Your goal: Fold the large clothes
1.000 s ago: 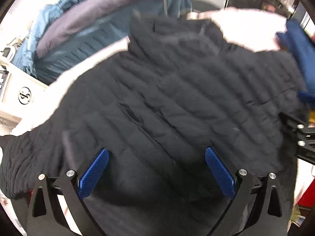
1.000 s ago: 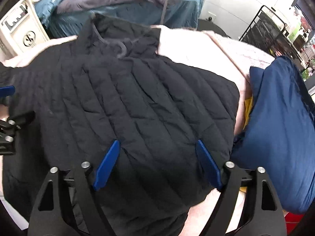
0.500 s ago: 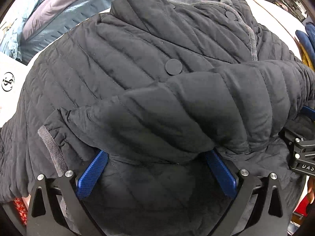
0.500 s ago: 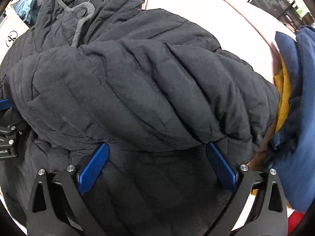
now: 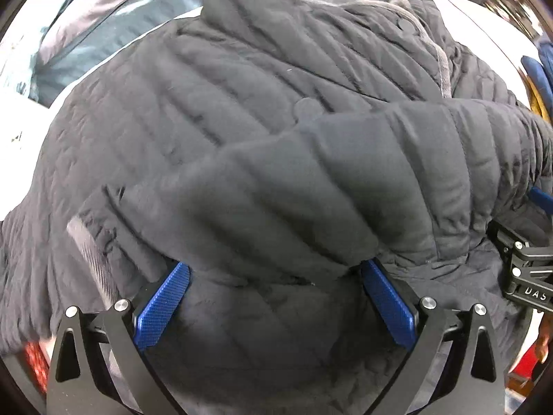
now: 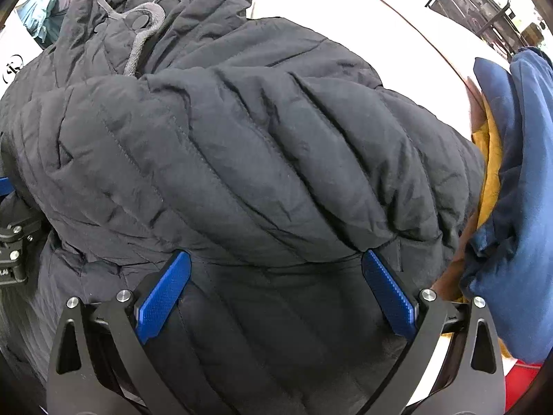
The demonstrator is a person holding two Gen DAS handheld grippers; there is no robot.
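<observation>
A black quilted puffer jacket [image 5: 214, 110] fills both views [image 6: 242, 145] and lies on a white surface. Its lower part is folded up over the body as a thick roll [image 5: 311, 186], with collar and grey drawcord [image 6: 141, 34] at the far end. My left gripper [image 5: 276, 297] is open, its blue pads wide apart, tips tucked under the roll's near edge. My right gripper [image 6: 276, 287] is open in the same way under the roll on the jacket's right side. Each gripper shows at the edge of the other's view.
A folded navy garment [image 6: 515, 190] with a mustard one [image 6: 490, 159] under it lies right of the jacket. Blue and grey clothes [image 5: 103, 34] are heaped at the far left. A black wire rack [image 6: 477, 3] stands at the back right. The white surface [image 6: 363, 24] shows beyond.
The jacket's lower part has been lifted from flat and folded up over the body. Both grippers have moved forward and close to the fabric; the left view is blurred by motion.
</observation>
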